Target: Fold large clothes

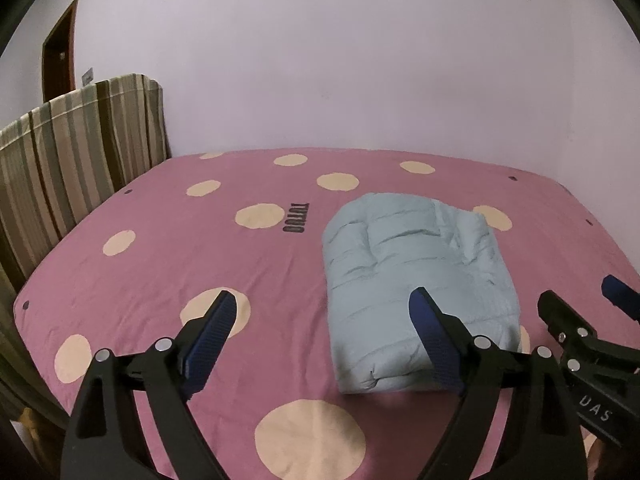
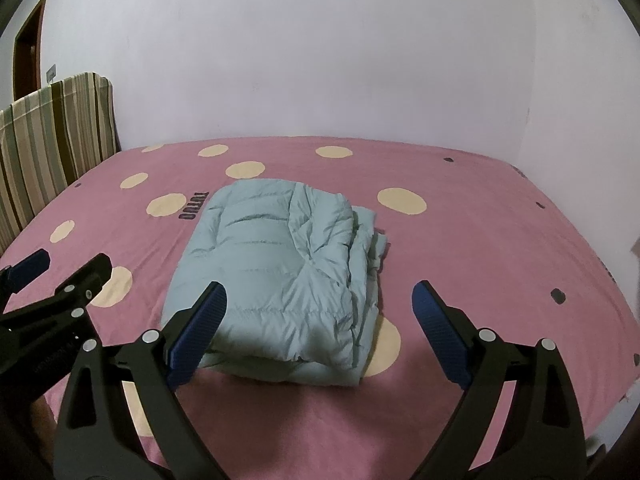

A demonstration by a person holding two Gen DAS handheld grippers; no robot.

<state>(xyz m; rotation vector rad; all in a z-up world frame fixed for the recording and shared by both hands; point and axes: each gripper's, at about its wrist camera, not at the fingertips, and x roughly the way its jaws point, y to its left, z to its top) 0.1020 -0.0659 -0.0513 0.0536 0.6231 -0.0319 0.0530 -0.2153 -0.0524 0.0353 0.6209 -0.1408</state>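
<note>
The left hand-held gripper (image 1: pixel 324 308) hovers wide over the pink dotted bed (image 1: pixel 160 272), gripping nothing; the folded pale-blue padded jacket (image 1: pixel 416 280) lies at its 1 o'clock, behind its right finger. The right hand-held gripper (image 2: pixel 320 300), equally wide and bare, has the jacket at 11 o'clock, behind its left finger.
</note>
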